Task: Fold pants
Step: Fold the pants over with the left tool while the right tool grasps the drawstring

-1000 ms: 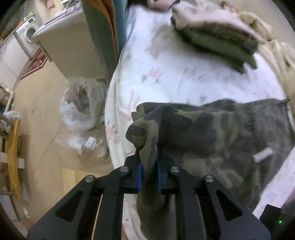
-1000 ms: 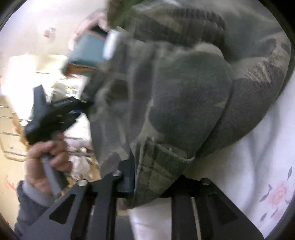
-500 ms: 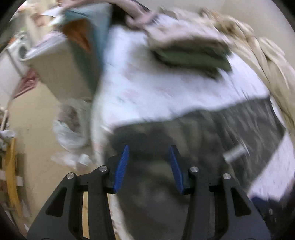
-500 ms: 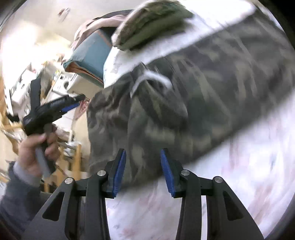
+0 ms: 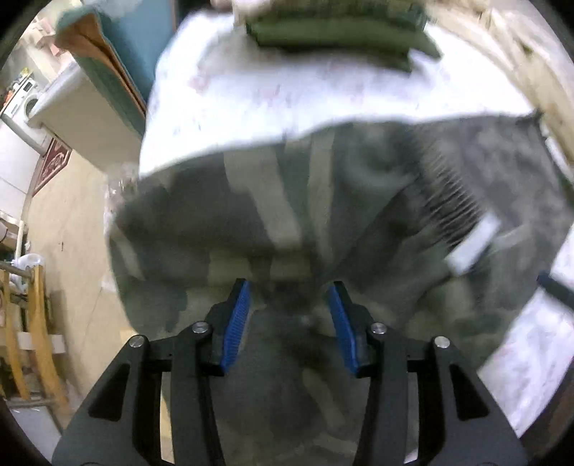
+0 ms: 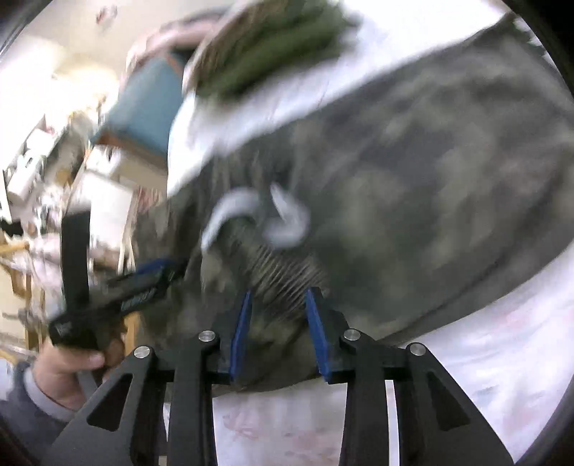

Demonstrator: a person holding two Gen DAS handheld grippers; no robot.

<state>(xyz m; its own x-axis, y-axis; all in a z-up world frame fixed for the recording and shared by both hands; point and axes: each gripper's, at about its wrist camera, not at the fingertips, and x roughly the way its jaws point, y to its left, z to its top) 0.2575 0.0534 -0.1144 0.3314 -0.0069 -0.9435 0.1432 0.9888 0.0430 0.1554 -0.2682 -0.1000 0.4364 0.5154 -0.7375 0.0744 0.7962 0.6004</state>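
Left gripper (image 5: 288,304): jaws parted wide, blue pads bare, nothing between them, poised just over the near end of the camouflage pants (image 5: 358,222). Right gripper (image 6: 278,315): jaws parted a moderate width, straddling the ribbed elastic waistband (image 6: 287,276) but not pinching it; contact with the cloth too blurred to confirm.

Pants spread on the white floral bedsheet (image 5: 287,89), nearer the grippers than the stack of folded clothes (image 5: 337,32) at the far side of that sheet. One end draped over the sheet's edge toward the floor (image 5: 71,215).

Long axis running across the left wrist view, roughly parallel to the folded stack. Waistband and white drawstring (image 6: 251,211) midway along the near side, which suggests cloth already doubled over, though which end points where cannot be told through the blur.

Likely handling: soft, limp, fairly thick fleece-like knit; light, not slippery, not fragile; prone to sagging and bunching when lifted by one point. Best taken at two spread points along one edge, ideally the firmer ribbed waistband or a doubled hem, pinched through all layers so the fold travels flat.
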